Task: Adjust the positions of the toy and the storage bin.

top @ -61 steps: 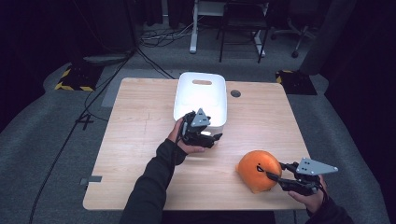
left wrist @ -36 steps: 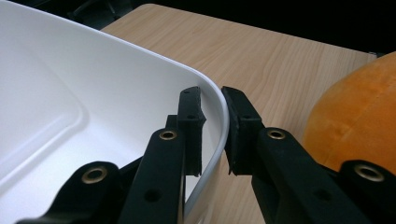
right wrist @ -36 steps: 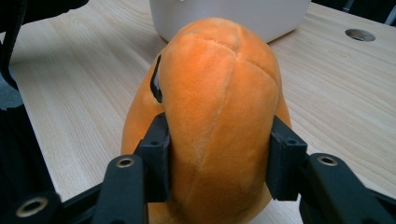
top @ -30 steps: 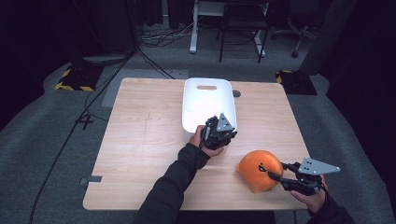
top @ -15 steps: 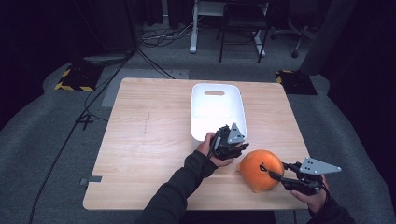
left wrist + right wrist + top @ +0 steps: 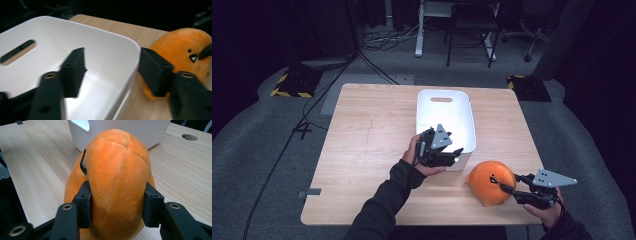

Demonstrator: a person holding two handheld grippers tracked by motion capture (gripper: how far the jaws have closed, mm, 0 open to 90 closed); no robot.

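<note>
A white plastic bin [image 6: 444, 107] with a handle slot stands on the wooden table [image 6: 372, 125], right of centre. My left gripper [image 6: 454, 155] is at its near wall; its jaws have just been opening. In the left gripper view the left gripper [image 6: 112, 67] is open, with one jaw inside the bin [image 6: 75, 35] and the other outside, the rim between them untouched. An orange plush toy [image 6: 489, 181] with a small face sits near the front right edge, close to the bin's corner. My right gripper [image 6: 116, 205] is shut on the plush [image 6: 117, 170], its pads pressing into both sides.
A round cable hole [image 6: 189, 137] lies in the tabletop beyond the bin. Bare wood stretches over the table's left half. Behind the table are desk legs, a chair [image 6: 469, 30], floor cables and yellow-black floor markers [image 6: 292, 85].
The left gripper dragged the bin to the right, toward the plush, then opened its jaws off the bin's wall. The right gripper and plush have stayed put.
</note>
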